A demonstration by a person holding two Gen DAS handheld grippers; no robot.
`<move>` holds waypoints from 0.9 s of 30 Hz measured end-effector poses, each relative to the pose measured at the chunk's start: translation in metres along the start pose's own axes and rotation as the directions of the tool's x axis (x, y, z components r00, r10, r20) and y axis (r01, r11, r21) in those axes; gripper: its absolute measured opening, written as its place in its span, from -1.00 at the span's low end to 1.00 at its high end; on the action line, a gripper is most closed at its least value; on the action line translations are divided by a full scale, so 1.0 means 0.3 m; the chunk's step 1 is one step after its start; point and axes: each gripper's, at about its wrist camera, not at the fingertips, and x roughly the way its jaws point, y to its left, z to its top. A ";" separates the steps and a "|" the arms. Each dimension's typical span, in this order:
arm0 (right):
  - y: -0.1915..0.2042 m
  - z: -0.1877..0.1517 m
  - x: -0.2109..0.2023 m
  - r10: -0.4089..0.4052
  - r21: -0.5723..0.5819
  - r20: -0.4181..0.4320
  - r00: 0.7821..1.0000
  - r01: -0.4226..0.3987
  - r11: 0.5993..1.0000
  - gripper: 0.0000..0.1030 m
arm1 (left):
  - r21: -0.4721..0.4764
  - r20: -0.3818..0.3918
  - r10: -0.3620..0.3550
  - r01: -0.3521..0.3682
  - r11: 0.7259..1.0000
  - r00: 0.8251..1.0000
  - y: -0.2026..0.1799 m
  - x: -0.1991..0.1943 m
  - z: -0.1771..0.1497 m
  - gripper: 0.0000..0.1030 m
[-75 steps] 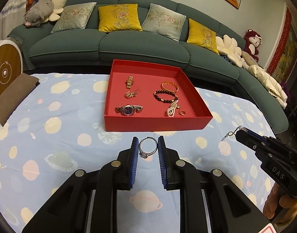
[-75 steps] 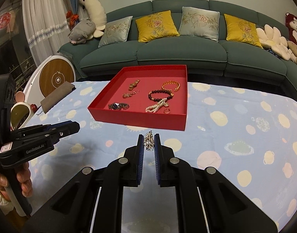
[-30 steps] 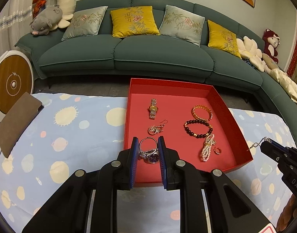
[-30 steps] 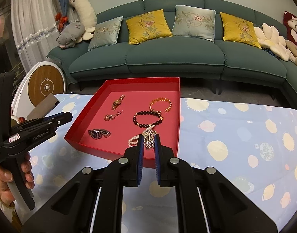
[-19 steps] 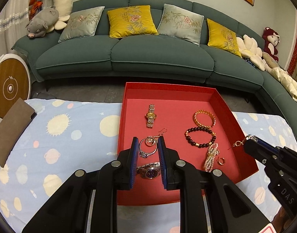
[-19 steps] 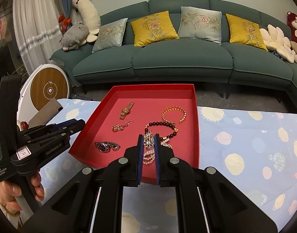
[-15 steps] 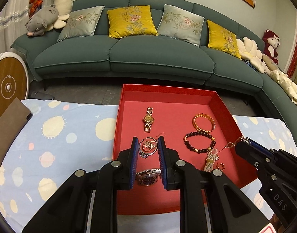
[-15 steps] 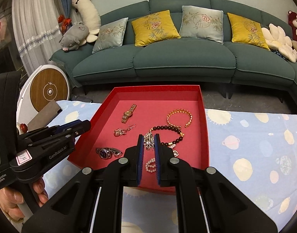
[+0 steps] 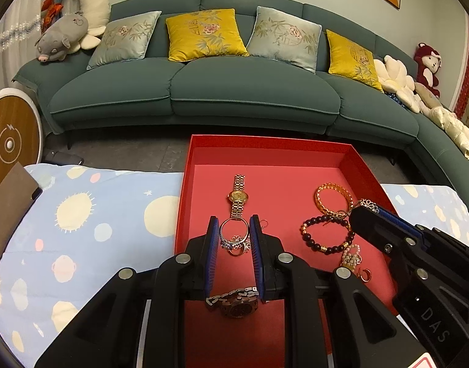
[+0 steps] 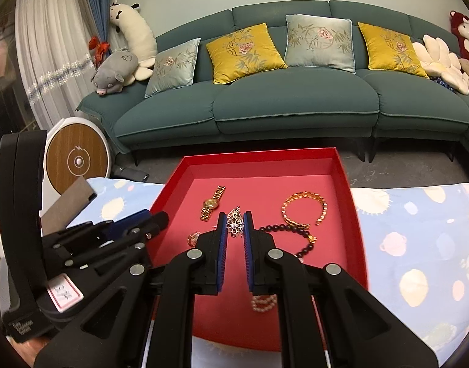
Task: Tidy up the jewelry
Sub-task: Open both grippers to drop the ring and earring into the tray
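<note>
while both grippers hang above the red tray (image 9: 361, 165), each carries one small piece: the left gripper (image 9: 234, 239) is clamped on a silver ring (image 9: 233, 234) whose band stands upright between the blue pads (image 9: 214, 239), and the right gripper (image 10: 234, 225) is pressed together on a silver filigree ornament (image 10: 234, 222) held edge-on at the pad tips. the ring is light, rigid and smooth, so it is likely to slip or roll if the pads loosen unevenly; it is best gripped across the band, as it is here, with the stone setting kept low. the filigree ornament appears thin and openwork, so it is judged prone to bending and to snagging on beads or chain links; light pressure on its flat faces suits it. in the left wrist view, the left gripper points down at a slant over the near left part of the tray, above a dark watch (image 9: 234, 302) and just short of a gold watch (image 9: 238, 197). the right gripper also slants down and reaches in from the right side over a dark bead bracelet (image 9: 325, 234), near a gold bangle (image 9: 332, 197) and a pearl strand (image 9: 351, 254). the tray rests on a blue patterned cloth (image 9: 81, 220), with a green sofa (image 9: 234, 92) behind
</note>
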 end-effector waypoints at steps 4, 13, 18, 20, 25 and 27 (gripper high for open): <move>-0.001 -0.004 0.040 0.016 -0.002 -0.004 1.000 -0.016 1.000 -0.81 | -0.060 0.026 -0.002 0.004 0.998 1.000 0.040 0.019 -0.018 -0.66; -0.066 -0.038 0.110 0.022 0.019 -0.016 1.000 -0.021 1.000 -0.81 | -0.035 -0.010 -0.009 0.009 0.999 1.000 0.040 0.058 -0.008 -0.66; -0.075 -0.044 0.128 0.012 0.003 -0.027 1.000 -0.012 1.000 -0.81 | -0.011 0.002 0.017 -0.017 1.000 1.000 0.021 0.062 -0.012 -0.66; -0.071 -0.041 0.122 0.019 -0.003 -0.022 1.000 -0.019 1.000 -0.81 | -0.009 -0.001 0.015 -0.015 1.000 1.000 0.020 0.067 -0.014 -0.66; -0.064 -0.042 0.119 0.029 -0.010 -0.025 0.999 -0.030 1.000 -0.81 | -0.008 -0.009 0.020 -0.021 1.000 1.000 0.024 0.080 -0.017 -0.65; -0.061 -0.042 0.124 0.031 -0.014 -0.029 0.999 -0.032 0.999 -0.81 | -0.012 -0.014 0.020 -0.021 1.000 1.000 0.027 0.086 -0.016 -0.65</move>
